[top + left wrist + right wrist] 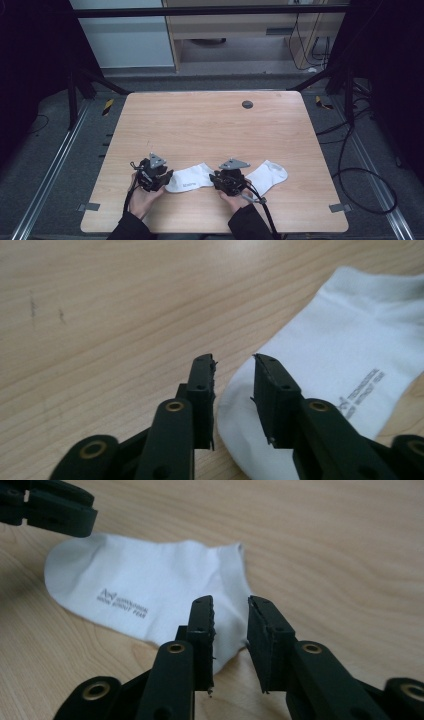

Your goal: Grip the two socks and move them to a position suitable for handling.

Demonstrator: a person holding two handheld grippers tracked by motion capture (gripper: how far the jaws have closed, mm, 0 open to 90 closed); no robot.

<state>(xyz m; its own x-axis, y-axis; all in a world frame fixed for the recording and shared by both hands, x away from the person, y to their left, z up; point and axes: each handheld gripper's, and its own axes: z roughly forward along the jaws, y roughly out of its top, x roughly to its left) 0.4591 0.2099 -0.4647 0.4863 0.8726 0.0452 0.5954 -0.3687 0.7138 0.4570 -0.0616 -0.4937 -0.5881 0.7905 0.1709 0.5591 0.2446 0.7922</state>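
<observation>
Near edge of the counter [210, 120]: both hands w/ a tool each. Left tool [234, 371] has jaws apart, nothing gripped; the toe end of the white sock [340, 365] lies flat just under and beyond its tips. Right tool [231, 611] likewise parted, gripping nothing, over the same sock's cuff end. A second white sock [269, 176] lies just right of the right tool. Far from the socks, a dark round grommet [247, 104] sits near the counter's back edge.
</observation>
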